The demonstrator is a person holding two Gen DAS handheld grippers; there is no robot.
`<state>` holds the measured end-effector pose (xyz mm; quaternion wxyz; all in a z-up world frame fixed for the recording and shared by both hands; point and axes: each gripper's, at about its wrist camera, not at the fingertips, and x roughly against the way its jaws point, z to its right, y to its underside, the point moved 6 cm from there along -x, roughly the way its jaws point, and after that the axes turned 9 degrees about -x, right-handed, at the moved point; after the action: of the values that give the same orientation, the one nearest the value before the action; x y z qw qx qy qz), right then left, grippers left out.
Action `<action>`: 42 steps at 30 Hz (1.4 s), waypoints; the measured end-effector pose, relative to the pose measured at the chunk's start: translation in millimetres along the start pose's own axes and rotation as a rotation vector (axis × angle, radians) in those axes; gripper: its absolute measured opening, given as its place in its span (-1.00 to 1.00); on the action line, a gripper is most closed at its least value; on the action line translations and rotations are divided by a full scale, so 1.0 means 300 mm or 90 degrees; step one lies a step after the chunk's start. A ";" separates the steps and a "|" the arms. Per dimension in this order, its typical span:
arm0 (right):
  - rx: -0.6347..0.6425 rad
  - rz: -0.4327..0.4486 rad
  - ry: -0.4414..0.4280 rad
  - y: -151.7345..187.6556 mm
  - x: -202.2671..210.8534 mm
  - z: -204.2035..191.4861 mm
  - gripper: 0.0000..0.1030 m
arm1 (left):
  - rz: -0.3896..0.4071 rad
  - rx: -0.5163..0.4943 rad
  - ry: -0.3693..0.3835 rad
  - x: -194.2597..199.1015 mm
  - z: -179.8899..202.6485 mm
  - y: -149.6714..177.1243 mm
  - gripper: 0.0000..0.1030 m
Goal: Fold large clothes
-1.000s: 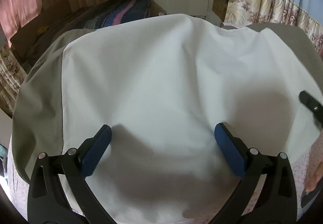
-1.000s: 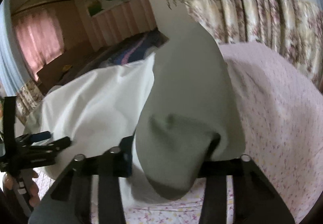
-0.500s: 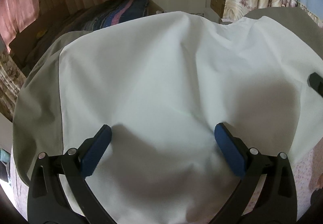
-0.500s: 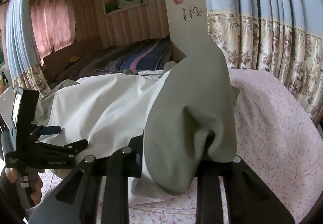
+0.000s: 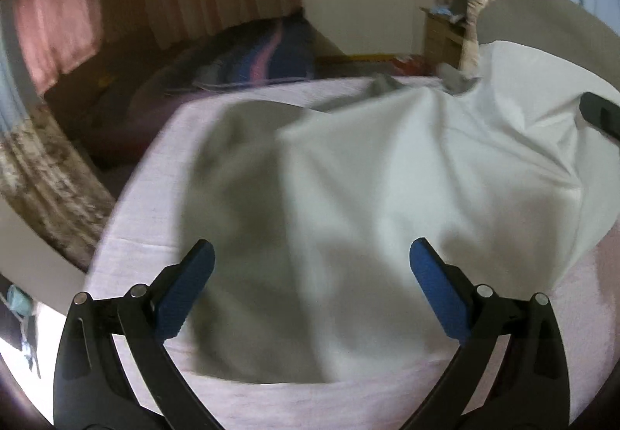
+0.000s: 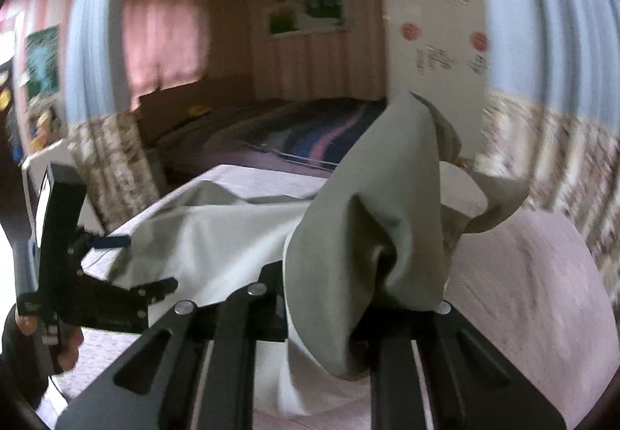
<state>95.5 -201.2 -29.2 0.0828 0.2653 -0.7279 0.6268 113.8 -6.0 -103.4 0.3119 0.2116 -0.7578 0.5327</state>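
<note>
The right gripper (image 6: 360,298) is closing its jaws on a grey fold of the garment (image 5: 407,174), lifted off the pink-covered bed (image 5: 147,197), while the left gripper (image 5: 312,275) hangs above the cloth, its 2 jaws spread wide, gripping nothing.

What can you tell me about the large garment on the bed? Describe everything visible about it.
The garment is a large, soft piece of cloth, white in its main panel with grey-green sections at its side. It lies spread and creased over the pink flowered bedcover. One grey-green part is bunched and raised, standing between the jaws of the closing right gripper. The open left gripper hovers above it, holding nothing.
</note>
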 end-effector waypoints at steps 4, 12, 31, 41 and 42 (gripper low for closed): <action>0.070 -0.047 -0.066 0.014 -0.070 -0.220 -0.73 | -0.003 0.021 -0.057 0.031 -0.179 0.029 0.94; 0.169 -0.219 -0.134 0.270 -0.337 -0.493 -0.73 | -0.026 0.067 -0.136 0.072 -0.447 0.139 0.94; 0.123 -0.171 -0.149 0.198 0.010 -0.364 0.29 | -0.014 0.046 -0.052 0.077 -0.352 0.147 0.94; -0.071 -0.105 -0.023 0.124 0.092 0.037 0.34 | 0.042 0.002 0.024 0.166 -0.178 0.027 0.94; -0.091 -0.108 -0.020 0.131 0.081 0.071 0.34 | 0.047 -0.002 0.031 0.171 -0.160 0.016 0.94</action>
<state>60.3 -225.5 -56.5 0.1432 0.3290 -0.7469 0.5599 85.6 41.3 -59.4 0.3112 0.1700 -0.7580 0.5474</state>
